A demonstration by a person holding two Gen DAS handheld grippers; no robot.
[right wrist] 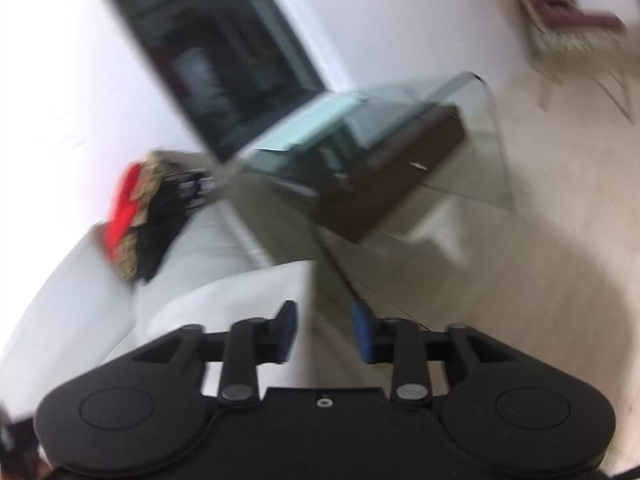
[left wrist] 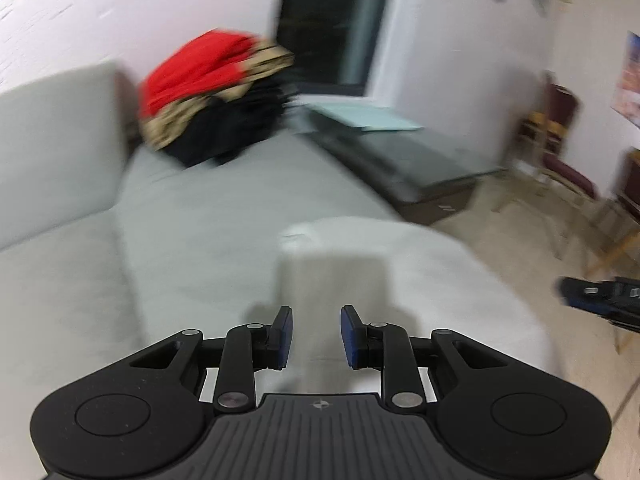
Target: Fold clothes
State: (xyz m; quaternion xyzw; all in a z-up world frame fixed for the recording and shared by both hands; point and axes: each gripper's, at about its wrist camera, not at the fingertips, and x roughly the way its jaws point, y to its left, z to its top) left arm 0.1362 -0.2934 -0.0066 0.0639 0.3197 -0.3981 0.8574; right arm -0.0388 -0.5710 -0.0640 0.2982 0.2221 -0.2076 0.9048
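Each hand-held gripper is matte black plastic. The left hand-held gripper (left wrist: 316, 336) has 2 fingers with blue pads (left wrist: 349, 338), silver pivot screws, 2 round embossed discs and a ribbed grey centre plate. The right hand-held gripper (right wrist: 325, 334) matches, its centre plate smooth.

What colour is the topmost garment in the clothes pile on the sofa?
Bright red garment, lying over tan-patterned and black pieces; it shows best in the left wrist view.

Grey sofa (left wrist: 72, 184) stands against a white wall (left wrist: 120, 12). Beside its far end: a glass coffee table (right wrist: 472, 128) over a dark brown base, on pale tiled floor (right wrist: 540, 260). Beyond the table, a dark window (left wrist: 332, 20). Maroon chair (left wrist: 564, 136) beside the right-hand wall.
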